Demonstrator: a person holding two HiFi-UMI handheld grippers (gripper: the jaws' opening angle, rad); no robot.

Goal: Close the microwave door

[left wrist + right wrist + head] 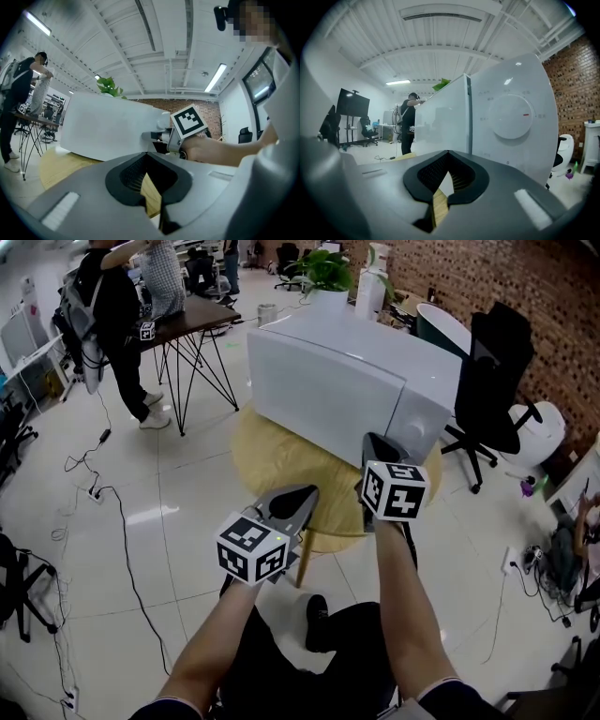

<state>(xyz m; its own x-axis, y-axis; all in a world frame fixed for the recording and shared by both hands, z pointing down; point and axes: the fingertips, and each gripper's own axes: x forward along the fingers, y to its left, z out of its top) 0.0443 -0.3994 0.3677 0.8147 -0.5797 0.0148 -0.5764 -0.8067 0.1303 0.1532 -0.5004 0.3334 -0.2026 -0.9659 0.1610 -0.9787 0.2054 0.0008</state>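
The person's two forearms reach in from the bottom edge of the head view, each hand holding a gripper topped with a marker cube. The left gripper (302,500) is clenched on nothing: in its own view the jaws meet at the tips, with only the table's wood showing through the gap behind them. The right gripper (372,441) is likewise closed and empty.

The microwave (343,381) is white and sits on a round wooden table (272,457), straight ahead of the person. Its door (319,395) lies flush with the control panel, with only a thin vertical seam between them. The panel carries a round dial (513,116). The right gripper's tips sit just in front of the lower front of the microwave, near that seam; whether they touch cannot be told. The left gripper hovers lower and further back, over the table's near edge, apart from the microwave.

A black office chair (494,381) stands to the right of the table and a potted plant (323,271) behind it. Cables (103,498) trail over the tiled floor on the left. At the far left a person (108,310) stands by a dark table (192,320).
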